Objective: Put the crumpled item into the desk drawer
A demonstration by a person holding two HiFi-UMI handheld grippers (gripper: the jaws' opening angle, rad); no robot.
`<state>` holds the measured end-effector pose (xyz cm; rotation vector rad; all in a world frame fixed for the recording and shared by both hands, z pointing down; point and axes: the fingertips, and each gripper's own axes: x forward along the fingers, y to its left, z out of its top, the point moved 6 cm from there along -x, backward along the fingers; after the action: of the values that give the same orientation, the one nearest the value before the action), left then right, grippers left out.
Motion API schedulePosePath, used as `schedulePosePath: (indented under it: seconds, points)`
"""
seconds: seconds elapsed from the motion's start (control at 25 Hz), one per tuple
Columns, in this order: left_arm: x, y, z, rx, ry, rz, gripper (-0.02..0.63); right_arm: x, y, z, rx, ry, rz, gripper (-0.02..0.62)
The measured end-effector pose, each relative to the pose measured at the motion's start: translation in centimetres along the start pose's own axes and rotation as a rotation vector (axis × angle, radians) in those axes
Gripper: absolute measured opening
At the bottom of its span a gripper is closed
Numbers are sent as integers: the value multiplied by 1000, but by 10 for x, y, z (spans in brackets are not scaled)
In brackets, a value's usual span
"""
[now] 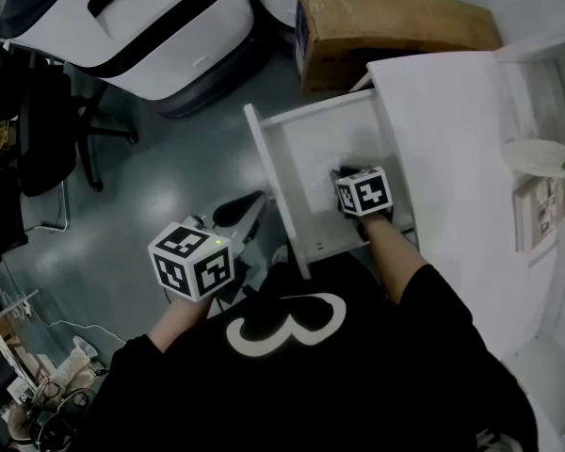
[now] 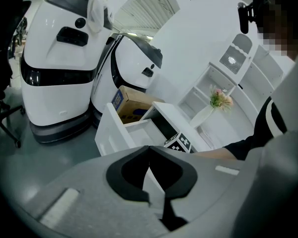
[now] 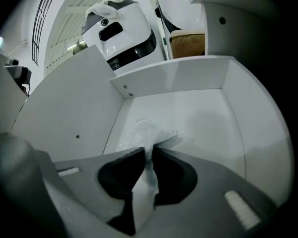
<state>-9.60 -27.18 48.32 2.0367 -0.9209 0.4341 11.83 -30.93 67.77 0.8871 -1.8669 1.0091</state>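
Note:
The crumpled item (image 3: 143, 131) is a wad of clear plastic film. It lies low over the white floor of the open desk drawer (image 3: 174, 78), and its tail runs back between the tips of my right gripper (image 3: 148, 151), which is shut on it. In the head view this gripper (image 1: 347, 175) reaches down inside the drawer (image 1: 281, 163), and its marker cube hides the item. My left gripper (image 1: 237, 211) hangs over the grey floor to the left of the drawer front. Its jaws (image 2: 149, 148) are shut with nothing between them.
The white desk (image 1: 452, 130) runs along the drawer's right side. A cardboard box (image 1: 386, 26) and large white machines (image 1: 151, 26) stand beyond the drawer. A black office chair (image 1: 47, 130) is at the left, and a shelf with flowers (image 2: 219, 99) at the right.

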Motion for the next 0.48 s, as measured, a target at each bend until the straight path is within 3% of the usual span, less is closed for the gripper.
schedulePosePath:
  seconds: [0.2,0.48]
  points:
    - [0,-2,-1,2,4,1,11,2,-4,-4,24,-3,7,95]
    - [-5,-9,-2,11,-13,0,11,-9,6,-1,34,-33,64,215]
